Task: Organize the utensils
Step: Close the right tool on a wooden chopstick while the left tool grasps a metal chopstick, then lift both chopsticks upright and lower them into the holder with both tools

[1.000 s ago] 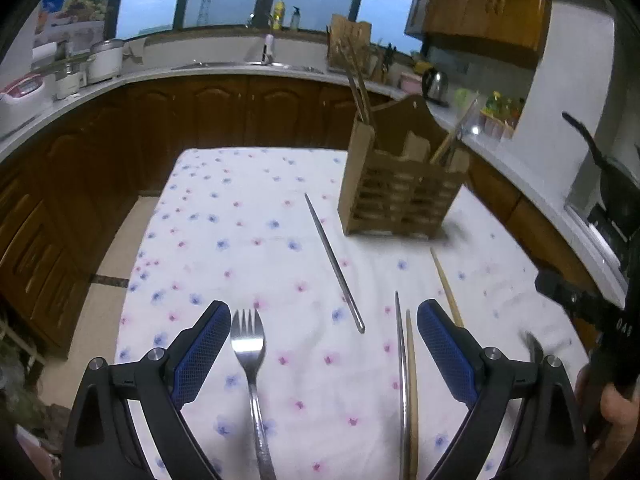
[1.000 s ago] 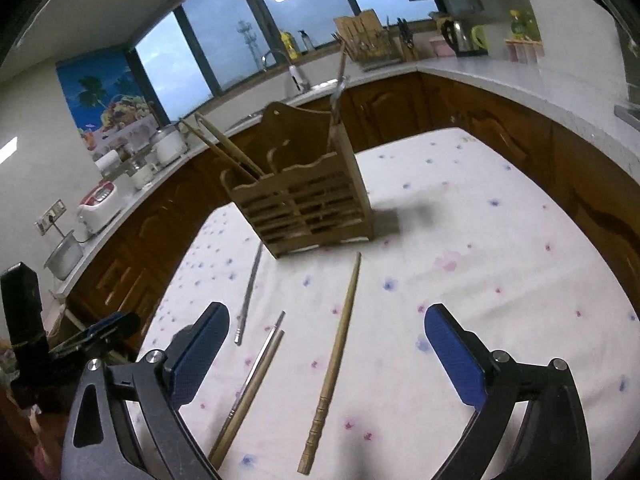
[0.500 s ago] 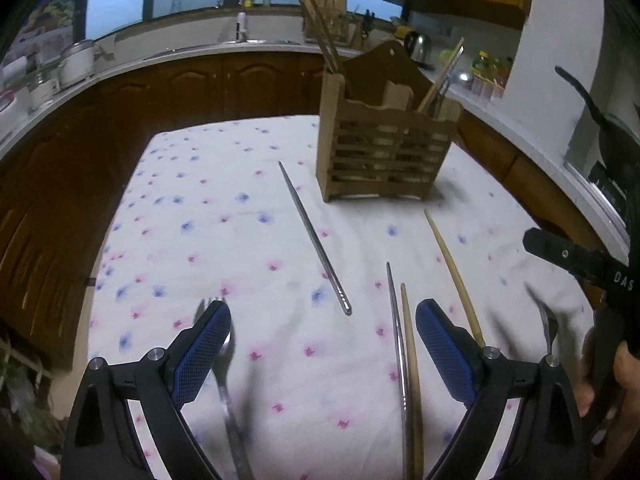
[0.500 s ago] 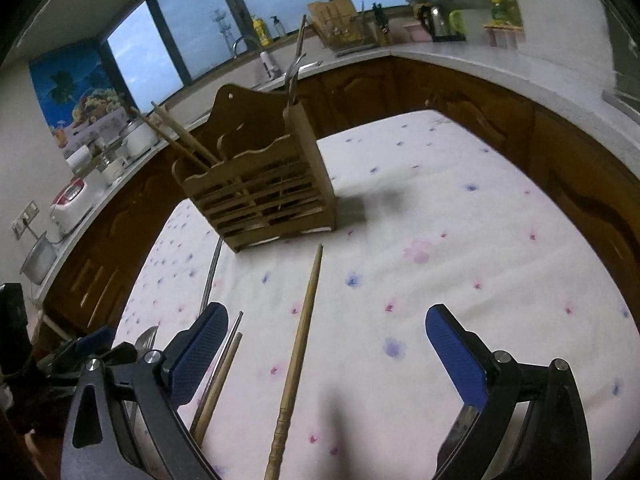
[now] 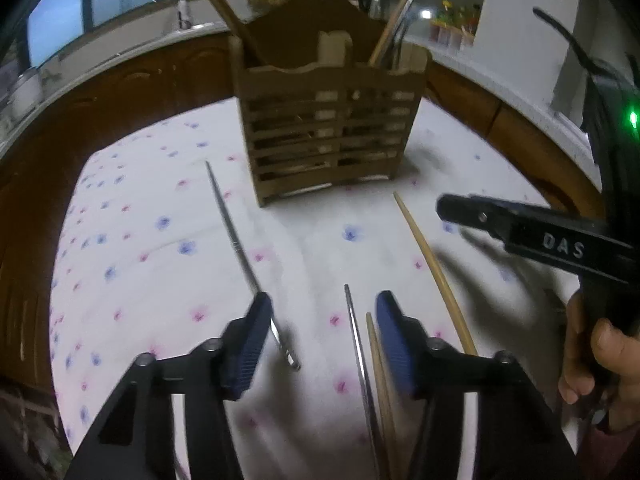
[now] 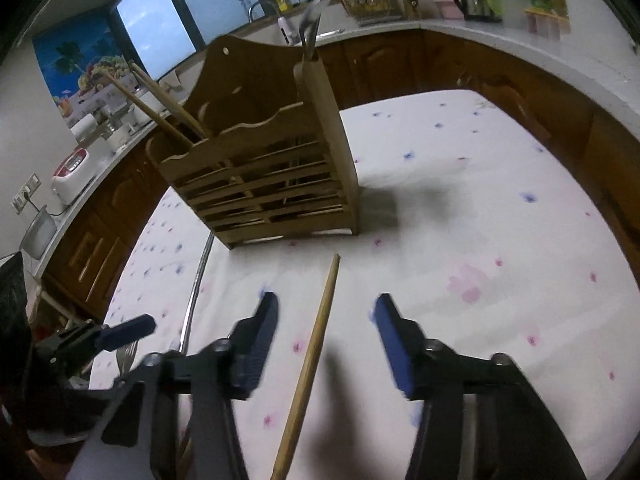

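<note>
Both grippers have closed in on the table since a second ago, and their jaws, then spread wide, are now standing much narrower. We are holding the left gripper (image 5: 320, 334) low over the flowered tablecloth (image 5: 140, 240), its blue pads parted and gripping nothing. Going left to right in the left wrist view: the metal chopstick (image 5: 240, 246) is lying at a slant with its near end passing just under the left pad; then a second metal chopstick (image 5: 358, 354) and a wooden chopstick (image 5: 380, 376) are lying side by side, close against the right pad; farther right, the long wooden chopstick (image 5: 434, 274) is lying alone on the cloth. Behind them the wooden utensil holder (image 5: 326, 124) is standing upright with chopsticks already leaning in its compartments.

We are holding the right gripper (image 6: 324, 332) over that long wooden chopstick (image 6: 316, 348) — the stick is running up between the parted pads, neither one touching it. At the far left of this view a fork (image 6: 126, 356) is lying on the cloth beside the left gripper — its handle hidden.
</note>
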{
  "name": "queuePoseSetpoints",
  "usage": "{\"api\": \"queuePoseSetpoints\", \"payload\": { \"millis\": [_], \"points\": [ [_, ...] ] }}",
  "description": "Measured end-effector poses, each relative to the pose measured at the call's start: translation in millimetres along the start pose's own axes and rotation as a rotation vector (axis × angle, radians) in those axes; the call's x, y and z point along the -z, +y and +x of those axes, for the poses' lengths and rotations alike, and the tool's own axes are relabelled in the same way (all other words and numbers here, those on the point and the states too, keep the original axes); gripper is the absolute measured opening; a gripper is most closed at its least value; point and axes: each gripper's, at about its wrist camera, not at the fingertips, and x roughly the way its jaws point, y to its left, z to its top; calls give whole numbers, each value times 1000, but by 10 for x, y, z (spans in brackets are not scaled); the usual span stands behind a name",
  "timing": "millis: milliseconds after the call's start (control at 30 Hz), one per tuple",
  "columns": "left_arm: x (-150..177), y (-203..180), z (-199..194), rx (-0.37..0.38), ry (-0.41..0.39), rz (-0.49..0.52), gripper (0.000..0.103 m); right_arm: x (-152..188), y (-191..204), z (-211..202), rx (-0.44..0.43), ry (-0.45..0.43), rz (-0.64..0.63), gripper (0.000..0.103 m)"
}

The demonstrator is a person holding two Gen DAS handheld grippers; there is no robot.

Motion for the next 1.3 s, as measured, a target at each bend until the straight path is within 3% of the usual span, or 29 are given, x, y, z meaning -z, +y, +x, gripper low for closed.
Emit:
{"api": "queuePoseSetpoints", "payload": {
  "millis": [167, 267, 367, 467, 500, 567, 933, 1300],
  "points": [
    [-141, -56, 291, -6, 68, 36, 36, -137, -21, 233, 6, 40, -15, 34],
    [-131, -117, 451, 12, 118, 69, 24, -182, 6, 373, 18, 70, -44, 32],
    [-110, -194, 479, -17, 104, 122, 22, -176, 30, 532, 29, 111, -72, 29],
    [-129, -209, 509, -2, 103, 131, 7, -148, 91, 557, 65, 89, -124, 25],
    [-135, -207, 525, -1, 101, 133, 6, -144, 104, 557, 76, 88, -132, 18],
    [-135, -197, 539, 1, 95, 133, 5, -136, 107, 556, 89, 87, -145, 8],
    [-74, -16, 194, 56, 12, 35, 2, -75, -4, 282, -5, 62, -59, 5],
    [100, 226, -565, 83, -111, -57, 2, -69, 109, -280, -82, -33, -43, 5]
  ]
}}
